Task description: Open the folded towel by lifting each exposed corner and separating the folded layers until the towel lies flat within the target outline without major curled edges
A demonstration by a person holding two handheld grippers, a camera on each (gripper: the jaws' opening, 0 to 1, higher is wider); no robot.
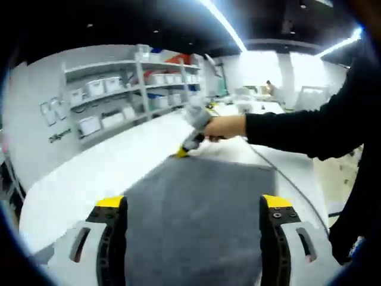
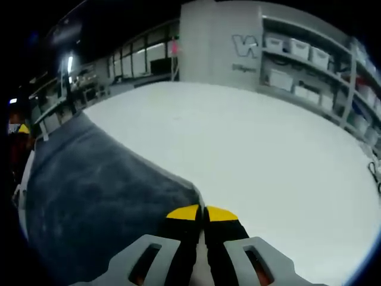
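My left gripper (image 1: 193,223) hovers, jaws wide, over the dark grey fuzzy towel (image 1: 196,220). My right gripper (image 2: 201,213), arm outstretched, pinches the towel's far corner on the white tabletop (image 2: 250,155).

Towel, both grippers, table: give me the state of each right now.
Towel: dark grey, spread on the table, far corner pinched by the right gripper.
Left gripper: jaws wide open over the towel's near part, holding nothing.
Right gripper: jaws shut on the towel's corner.
Table: white, towel lying on it.
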